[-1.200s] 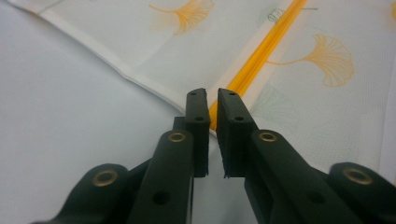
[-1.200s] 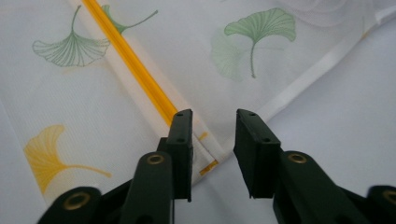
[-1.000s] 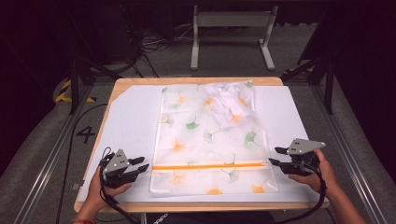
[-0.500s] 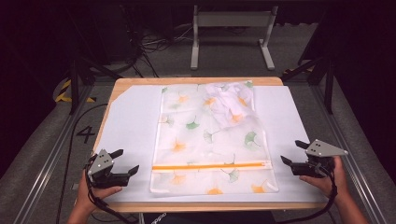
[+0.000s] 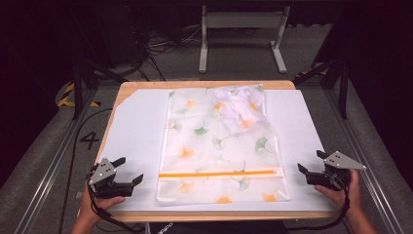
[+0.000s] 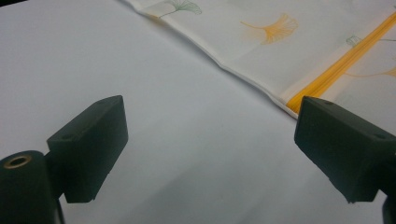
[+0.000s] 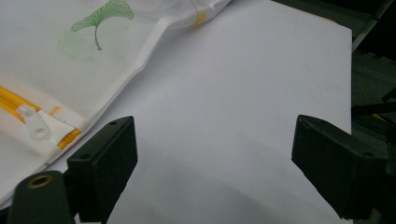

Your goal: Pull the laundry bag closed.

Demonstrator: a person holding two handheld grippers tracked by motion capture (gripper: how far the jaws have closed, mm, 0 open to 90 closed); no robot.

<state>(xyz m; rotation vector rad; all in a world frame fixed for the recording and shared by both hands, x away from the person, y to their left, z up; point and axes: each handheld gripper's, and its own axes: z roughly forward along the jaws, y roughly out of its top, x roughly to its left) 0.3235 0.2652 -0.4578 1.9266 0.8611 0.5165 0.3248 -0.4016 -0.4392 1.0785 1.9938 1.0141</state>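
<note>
A white mesh bag [image 5: 219, 146] printed with ginkgo leaves lies flat on the sheet, its orange zipper [image 5: 219, 173] running across near the front end. Something pale is bunched inside at its far right corner [image 5: 238, 109]. My left gripper [image 5: 130, 169] rests left of the bag, apart from it. Its jaws have just been opening and stand open with nothing between them [image 6: 210, 140]; the bag's edge [image 6: 261, 79] lies beyond. My right gripper [image 5: 309, 161] sits right of the bag. Its jaws have also just been opening and are empty [image 7: 215, 163], with the zipper pull [image 7: 32, 121] to their left.
A white sheet [image 5: 141, 122] covers a wooden table [image 5: 204, 84]. Bare sheet flanks the bag on both sides. The table's right edge [image 7: 350, 70] is close to my right gripper. A metal stand [image 5: 241, 34] and cables lie on the dark floor behind.
Both grippers have drawn outward from the bag's side edges toward the table's sides and a little nearer the front, and their jaws have spread wide. The bag lies unchanged.
</note>
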